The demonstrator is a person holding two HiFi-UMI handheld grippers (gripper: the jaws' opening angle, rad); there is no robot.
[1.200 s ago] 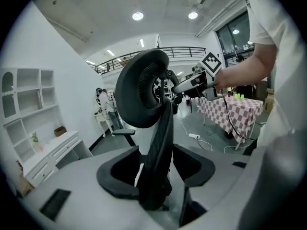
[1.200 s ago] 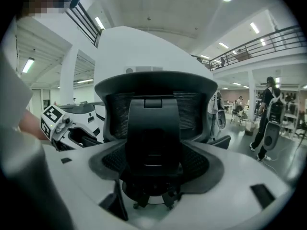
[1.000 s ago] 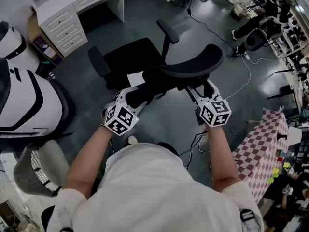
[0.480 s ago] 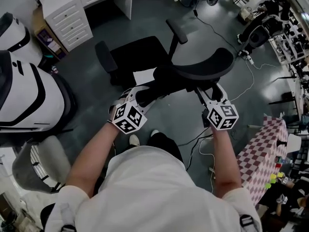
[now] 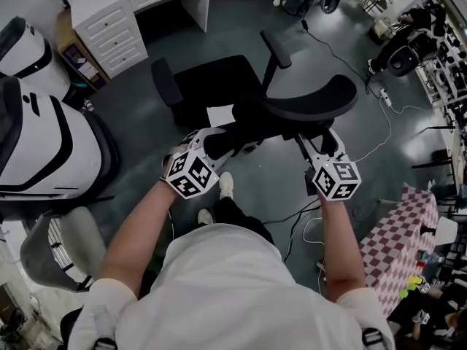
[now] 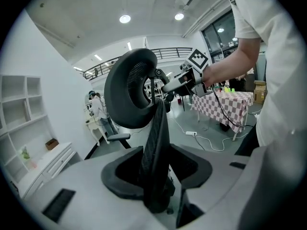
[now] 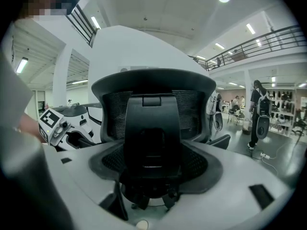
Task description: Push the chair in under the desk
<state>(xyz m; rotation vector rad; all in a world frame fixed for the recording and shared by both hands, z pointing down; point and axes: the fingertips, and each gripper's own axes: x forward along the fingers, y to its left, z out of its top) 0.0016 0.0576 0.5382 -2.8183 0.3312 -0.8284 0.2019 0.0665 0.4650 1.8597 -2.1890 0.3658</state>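
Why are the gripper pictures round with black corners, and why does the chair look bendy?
Left gripper view: a wide-angle lens gives the round picture and black corners and curves the chair, and the ceiling lights glare white. Right gripper view: same round shape; the blocky patch at top left was added afterwards. Head view: fills the frame, evenly lit, with some shine on the floor.

I log a dark grey glossy floor (image 5: 124, 115) carrying a black mesh office chair (image 5: 211, 86), a white drawered bench (image 5: 109, 31) and loose cables (image 5: 392, 126).
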